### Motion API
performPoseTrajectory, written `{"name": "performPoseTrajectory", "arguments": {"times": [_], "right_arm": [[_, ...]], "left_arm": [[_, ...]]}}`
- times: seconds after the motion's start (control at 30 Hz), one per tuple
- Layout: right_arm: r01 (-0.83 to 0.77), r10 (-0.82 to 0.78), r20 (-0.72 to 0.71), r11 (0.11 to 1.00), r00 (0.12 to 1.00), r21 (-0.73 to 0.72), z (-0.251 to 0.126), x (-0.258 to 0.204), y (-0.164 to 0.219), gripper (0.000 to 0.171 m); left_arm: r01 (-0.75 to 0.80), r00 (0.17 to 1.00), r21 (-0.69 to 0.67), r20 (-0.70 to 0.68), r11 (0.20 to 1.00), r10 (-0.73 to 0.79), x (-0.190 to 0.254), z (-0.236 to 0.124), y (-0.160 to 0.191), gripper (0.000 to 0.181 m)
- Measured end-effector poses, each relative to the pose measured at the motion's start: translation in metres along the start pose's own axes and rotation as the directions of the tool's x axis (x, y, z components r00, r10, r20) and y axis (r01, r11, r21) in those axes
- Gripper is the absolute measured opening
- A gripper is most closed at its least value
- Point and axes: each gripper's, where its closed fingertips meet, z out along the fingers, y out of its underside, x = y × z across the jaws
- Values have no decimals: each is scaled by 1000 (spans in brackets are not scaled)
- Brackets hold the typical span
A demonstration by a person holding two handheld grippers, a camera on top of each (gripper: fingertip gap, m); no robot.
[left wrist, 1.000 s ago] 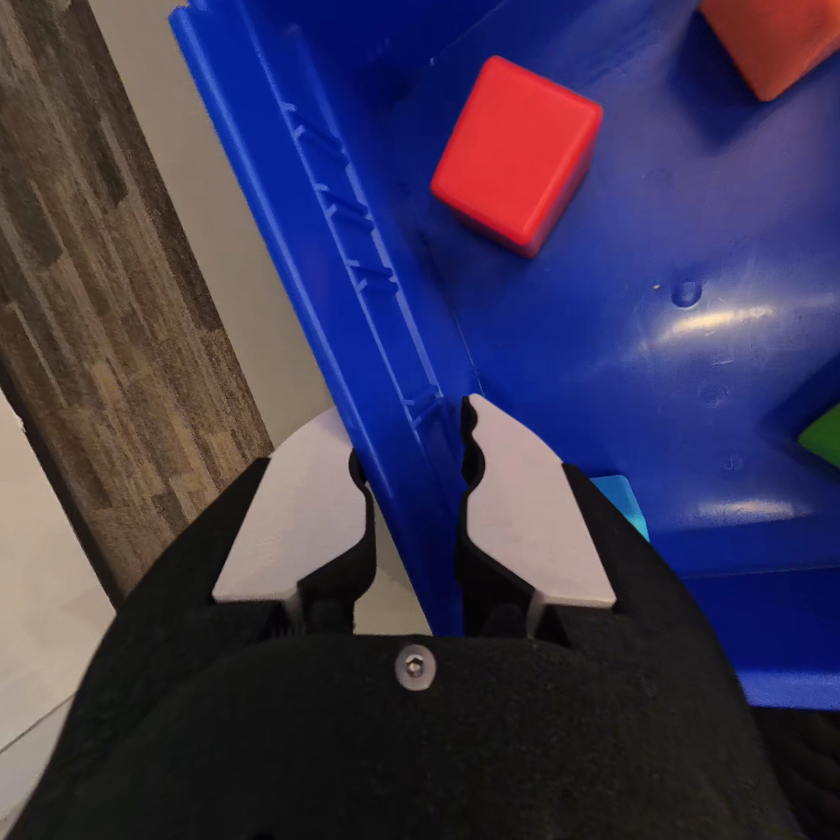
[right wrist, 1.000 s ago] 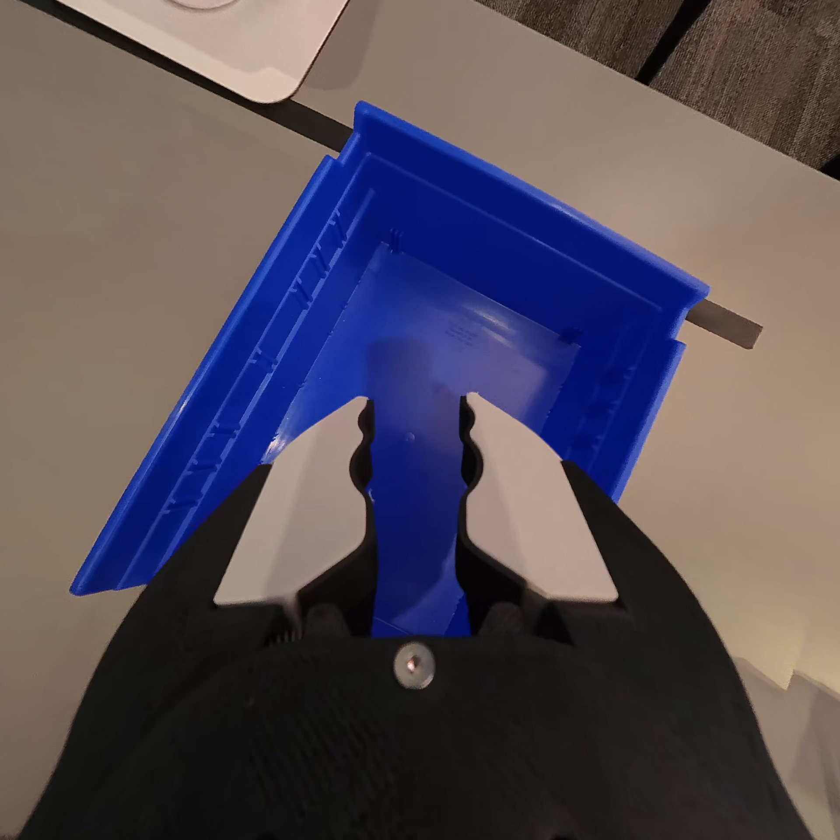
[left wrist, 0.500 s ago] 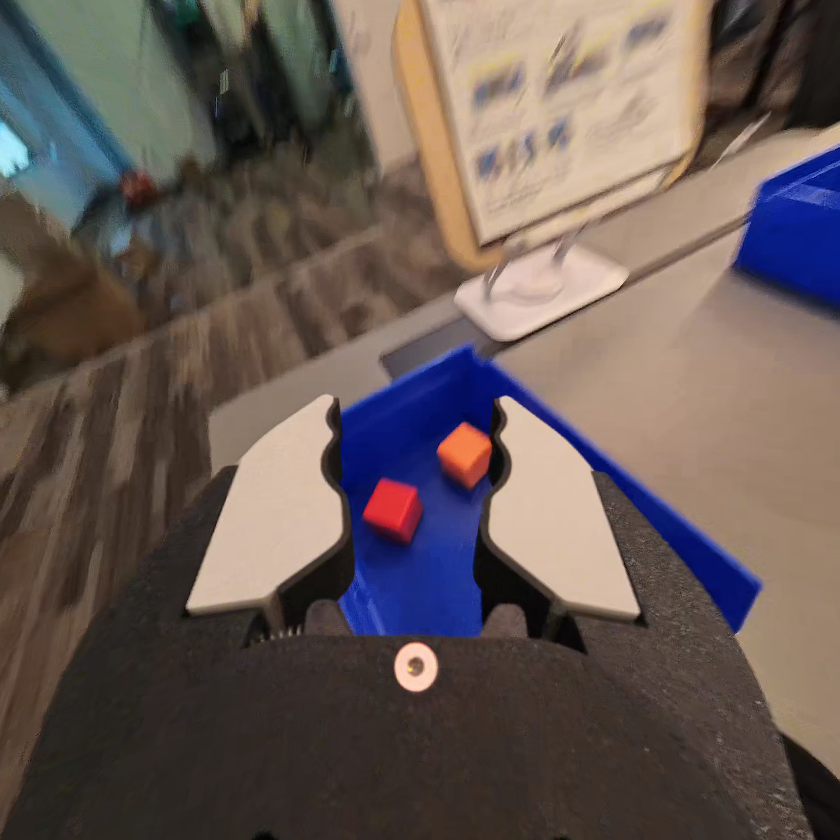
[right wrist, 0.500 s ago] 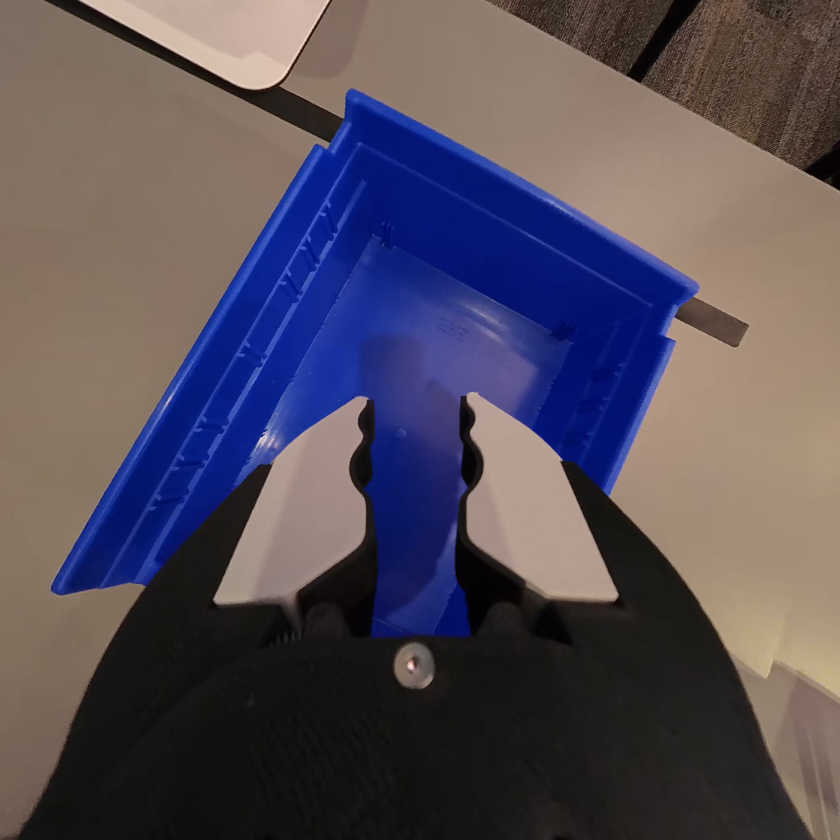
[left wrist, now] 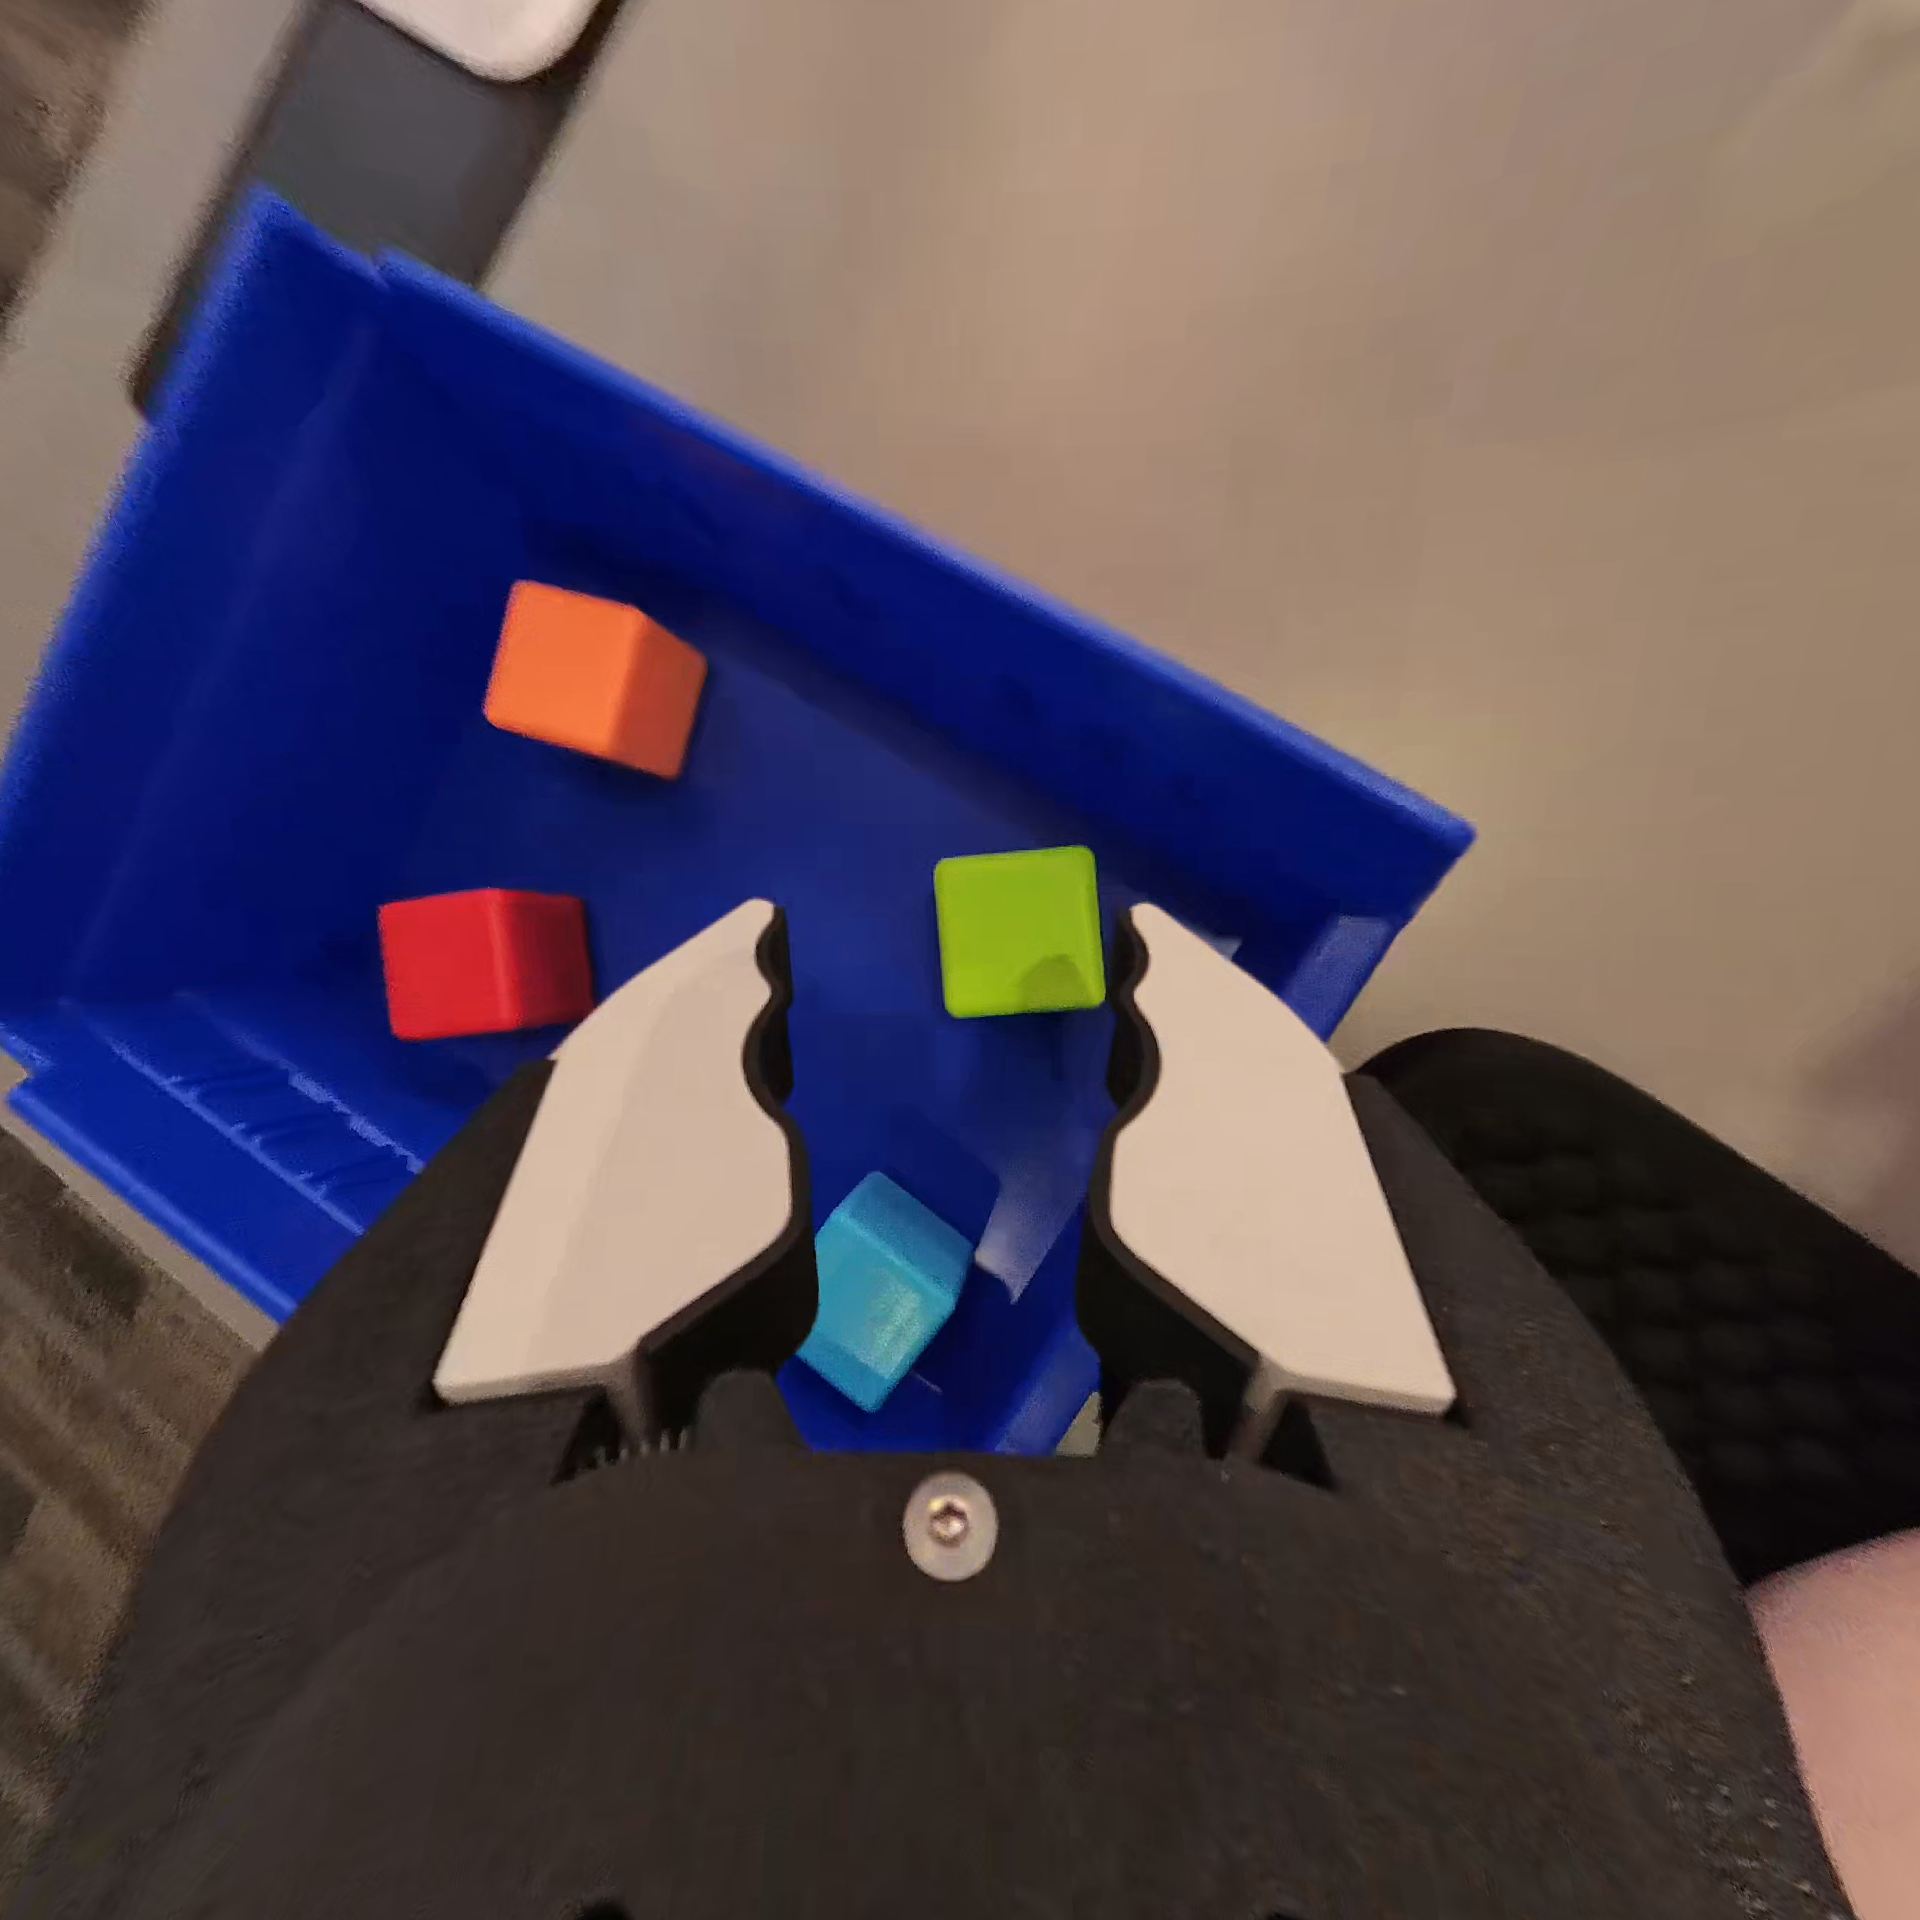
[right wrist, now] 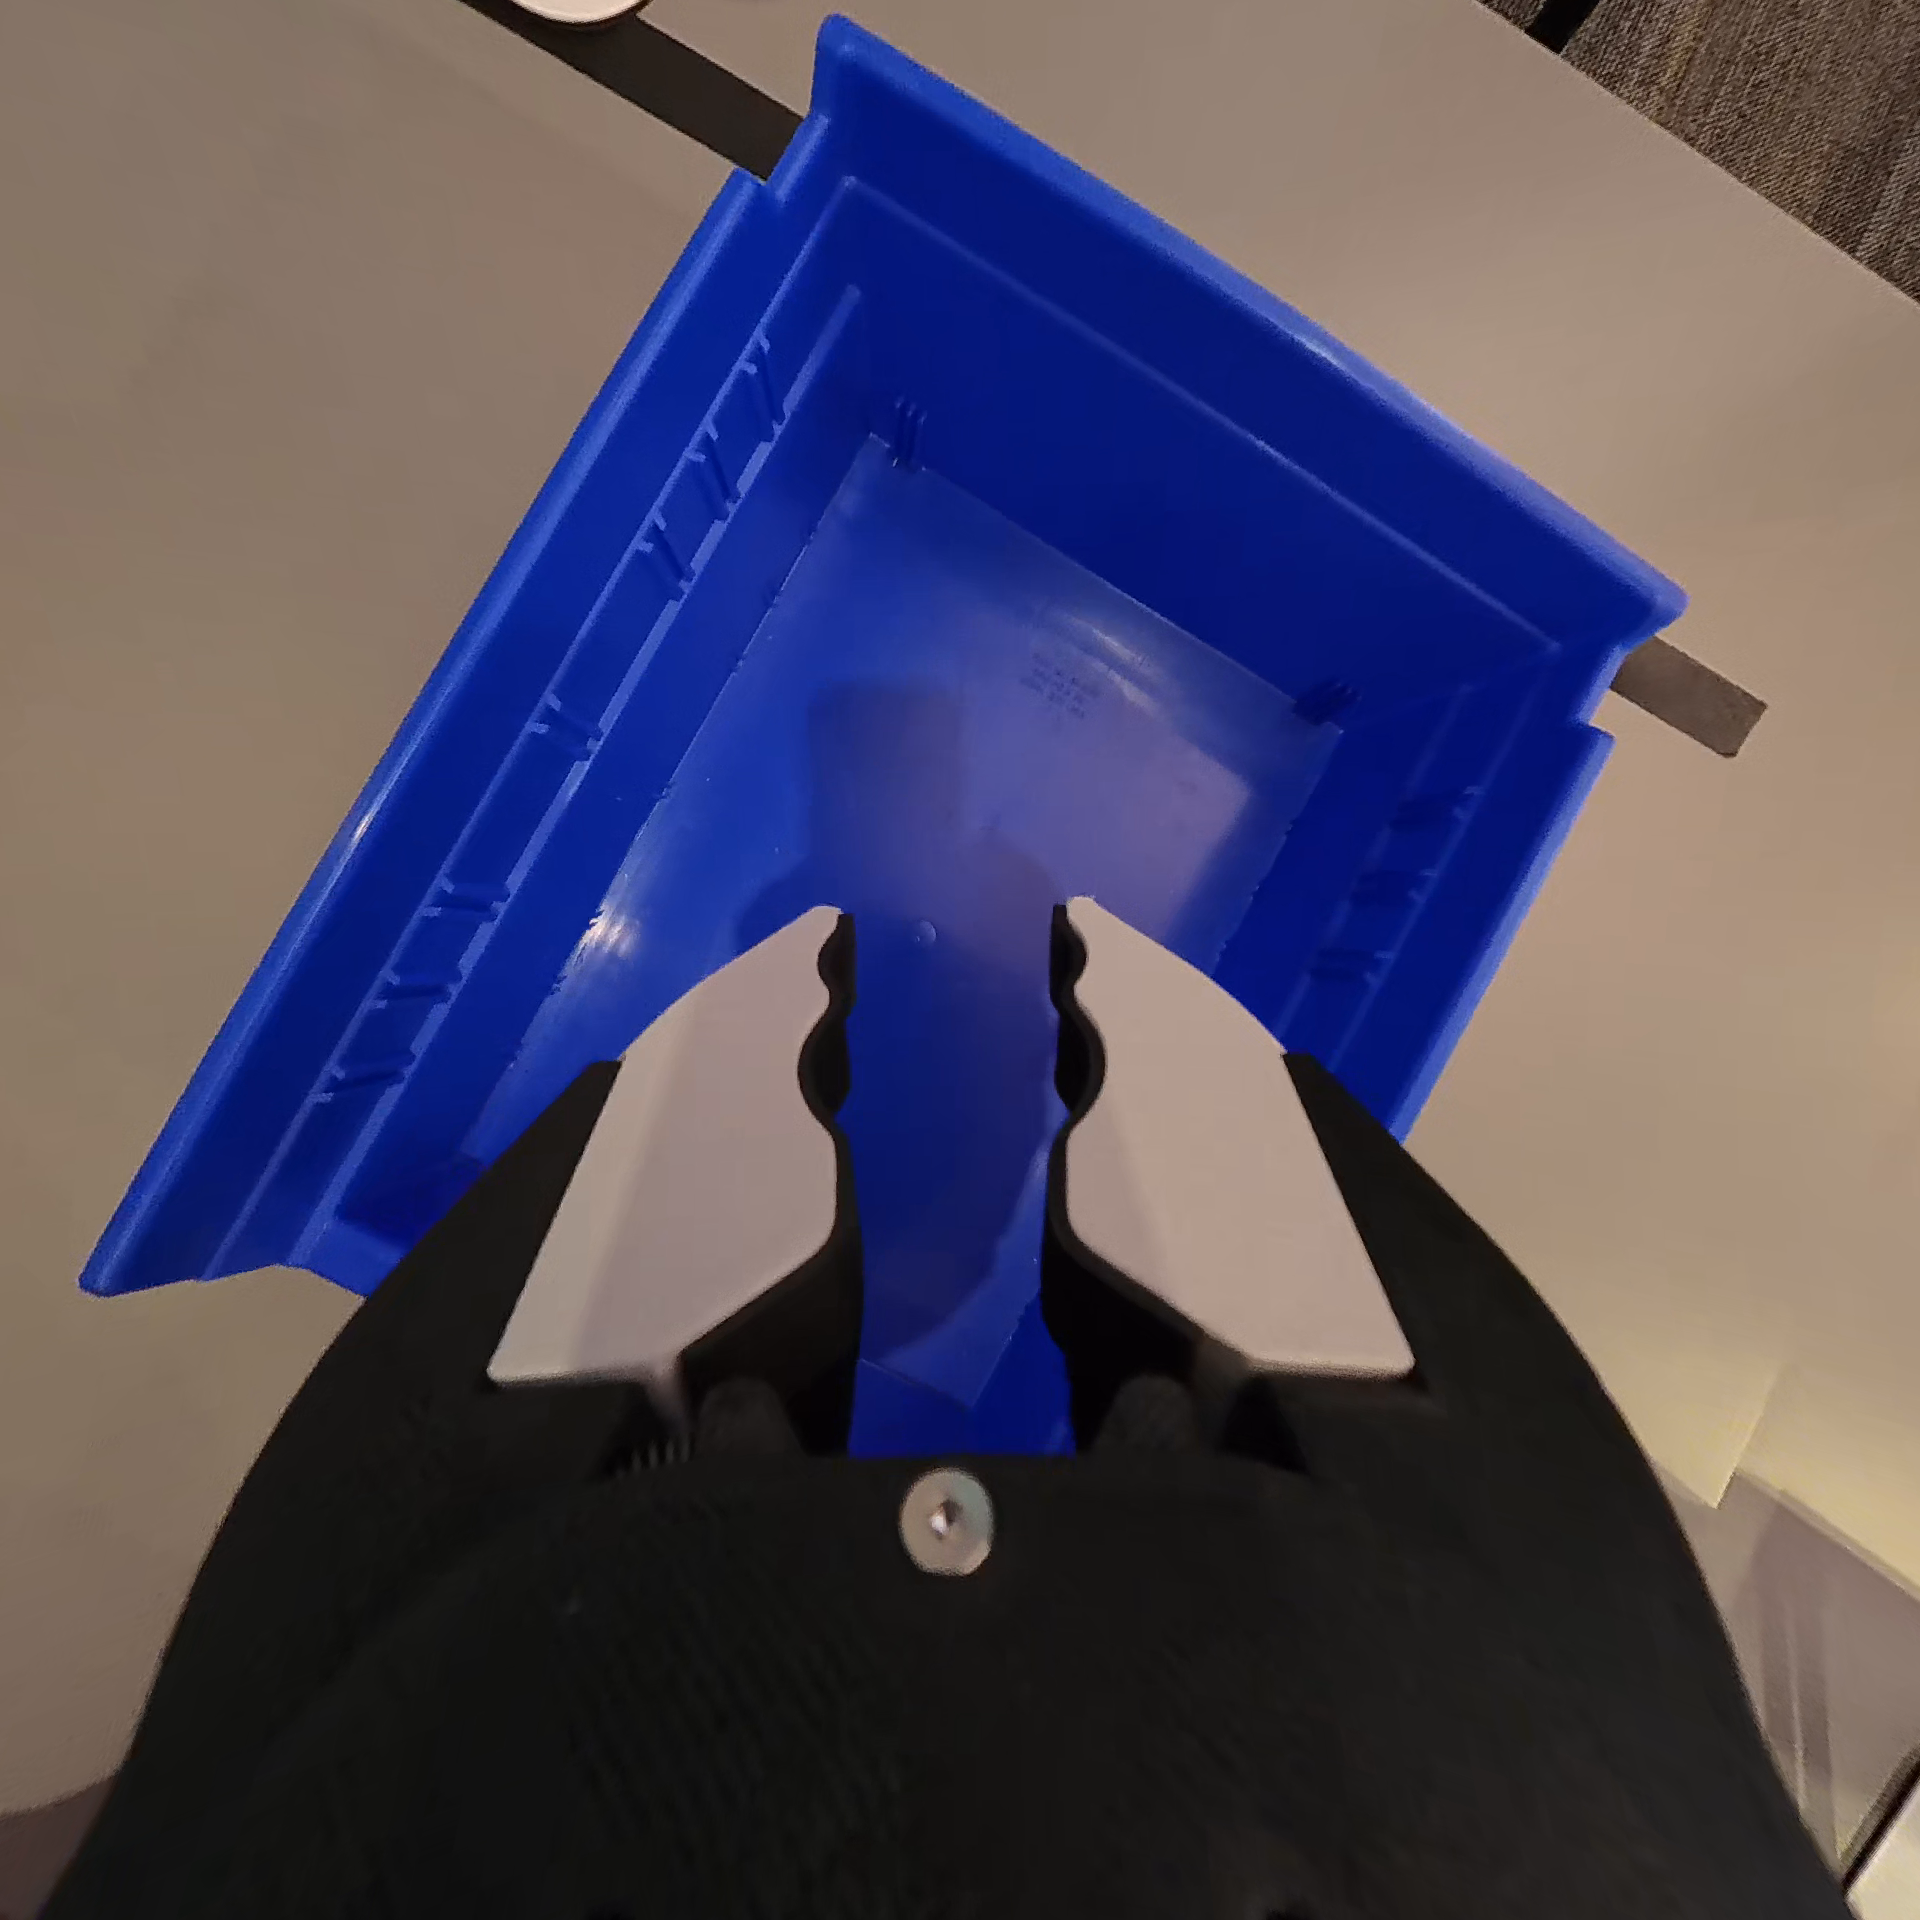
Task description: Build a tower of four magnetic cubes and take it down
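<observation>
Black claw [left wrist: 951,914], grey fingers [left wrist: 644,1164]

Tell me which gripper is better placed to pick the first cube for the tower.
Left. The left gripper is open above the bin holding all four cubes, the green cube nearest its tips. The right gripper hovers over an empty bin.

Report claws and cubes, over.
Left claw open, empty, over cube bin. Right claw open over empty bin. Four cubes loose, unstacked. Nothing blocking.
</observation>
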Motion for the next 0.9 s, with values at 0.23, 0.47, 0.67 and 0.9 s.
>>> {"name": "performPoseTrajectory", "arguments": {"times": [0.23, 0.47, 0.67, 0.9], "right_arm": [[-5, 5, -5, 1000, 1000, -3, -4, 3, 3, 38], [-3, 3, -6, 999, 1000, -41, 0, 4, 11, 38], [22, -22, 3, 998, 1000, -67, 5, 0, 12, 38], [28, -27, 13, 997, 1000, -77, 8, -3, 13, 38]], "left_arm": [[36, 993, -230, -102, 973, -61, 8, 46, 21, 64], [28, 986, -375, -141, 927, -86, 15, 73, 42, 63], [18, 990, -403, -122, 915, -73, 9, 77, 47, 50], [-13, 998, -390, -59, 921, -11, -3, 70, 47, 50]]}}
